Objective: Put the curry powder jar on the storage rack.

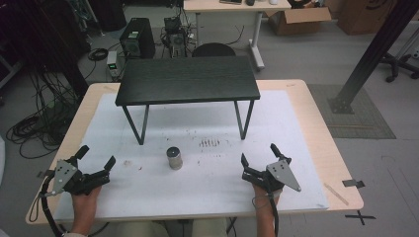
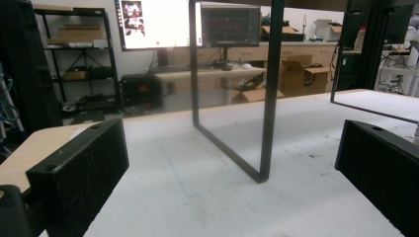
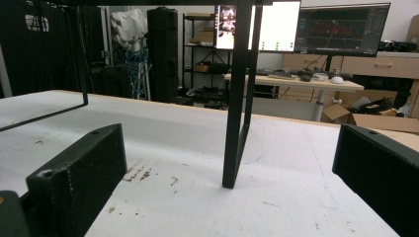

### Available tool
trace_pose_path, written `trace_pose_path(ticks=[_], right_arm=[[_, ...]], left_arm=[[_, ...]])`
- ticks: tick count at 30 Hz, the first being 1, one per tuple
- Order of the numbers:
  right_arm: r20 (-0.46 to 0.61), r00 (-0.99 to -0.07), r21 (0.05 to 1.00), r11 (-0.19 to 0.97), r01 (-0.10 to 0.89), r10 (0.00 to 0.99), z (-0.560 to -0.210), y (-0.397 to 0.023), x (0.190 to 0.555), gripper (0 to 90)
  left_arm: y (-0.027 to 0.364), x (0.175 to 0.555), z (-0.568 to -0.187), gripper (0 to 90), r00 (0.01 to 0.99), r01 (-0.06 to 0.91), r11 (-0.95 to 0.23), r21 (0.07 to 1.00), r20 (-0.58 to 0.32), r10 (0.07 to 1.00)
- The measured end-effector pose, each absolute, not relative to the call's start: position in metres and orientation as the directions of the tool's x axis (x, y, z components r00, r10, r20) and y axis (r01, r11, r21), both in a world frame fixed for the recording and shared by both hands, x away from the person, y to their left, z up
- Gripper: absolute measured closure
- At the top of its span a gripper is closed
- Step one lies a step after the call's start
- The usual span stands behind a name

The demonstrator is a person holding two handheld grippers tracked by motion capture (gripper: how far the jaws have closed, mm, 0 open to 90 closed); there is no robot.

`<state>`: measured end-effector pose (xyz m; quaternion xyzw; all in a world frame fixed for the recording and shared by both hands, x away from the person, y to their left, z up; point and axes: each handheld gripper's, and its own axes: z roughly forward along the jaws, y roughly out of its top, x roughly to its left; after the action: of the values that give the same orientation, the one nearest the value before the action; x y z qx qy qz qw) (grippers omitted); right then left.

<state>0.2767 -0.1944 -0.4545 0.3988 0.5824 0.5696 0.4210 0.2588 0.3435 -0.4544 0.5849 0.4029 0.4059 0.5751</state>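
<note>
We look down on a light wooden table (image 1: 316, 123) covered by a white mat (image 1: 207, 187). Near its front edge we hold a black two-jaw gripper in each hand. Our left gripper (image 1: 96, 159) rests at the mat's left corner with its jaws spread wide and nothing between them. Our right gripper (image 1: 258, 155) rests toward the right side, jaws likewise wide apart and empty. Between the two, slightly nearer the left one and a little farther from us, a small metal cylinder (image 1: 174, 158) stands upright on the mat, touched by neither gripper. Beyond it a small black stand (image 1: 188, 79) on thin metal legs sits across the middle of the mat, the cylinder in front of it rather than underneath. Dark specks (image 1: 209, 143) mark the mat just right of the cylinder. In the left gripper view, a black leg frame (image 2: 267, 98) rises between the open jaws; the right gripper view shows another leg (image 3: 237, 108) likewise.
</note>
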Motion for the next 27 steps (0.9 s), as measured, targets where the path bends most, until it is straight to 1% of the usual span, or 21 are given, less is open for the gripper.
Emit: trace_pose_path(ticks=[27], right_arm=[[-0.028,-0.331,1.0,0.025,-0.011,0.943,-0.4545,-0.1951,0.2771,0.0]], left_arm=[[0.3434,0.2594,-0.454,0.5,0.339,0.009,-0.014,1.0,0.01,0.941]])
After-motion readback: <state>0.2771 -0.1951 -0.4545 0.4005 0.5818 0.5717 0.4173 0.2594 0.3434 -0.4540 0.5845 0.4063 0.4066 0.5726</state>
